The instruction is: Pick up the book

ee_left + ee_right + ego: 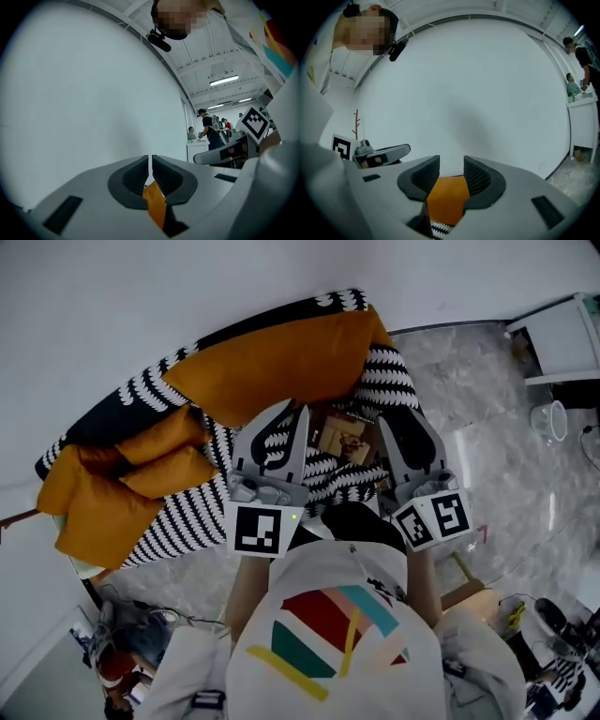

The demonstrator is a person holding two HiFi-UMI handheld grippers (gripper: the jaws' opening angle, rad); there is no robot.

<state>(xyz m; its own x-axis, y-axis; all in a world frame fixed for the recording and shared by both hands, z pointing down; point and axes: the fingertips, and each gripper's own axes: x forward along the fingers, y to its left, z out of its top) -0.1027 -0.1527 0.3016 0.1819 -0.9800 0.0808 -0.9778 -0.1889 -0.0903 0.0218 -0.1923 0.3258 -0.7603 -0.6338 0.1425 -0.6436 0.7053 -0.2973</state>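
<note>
A tan-brown book [343,439] lies on the black-and-white patterned sofa seat [361,479], in the space between my two grippers. Neither gripper touches it. My left gripper [287,416] hovers just left of the book, pointing at the orange sofa back [272,362]. In the left gripper view its gripper [150,161] has its jaws together, with only a hairline slit. My right gripper [399,424] hovers just right of the book. In the right gripper view its gripper [451,166] has its jaws drawn in to a narrow slot with nothing in it; orange sofa fabric [446,197] shows beyond.
Two loose orange cushions [159,460] lie at the sofa's left end. A white wall rises behind the sofa. Marble floor [487,446] and a white cabinet [562,338] are to the right. Cables and clutter [141,634] cover the floor near my feet. Distant people stand at a counter [208,129].
</note>
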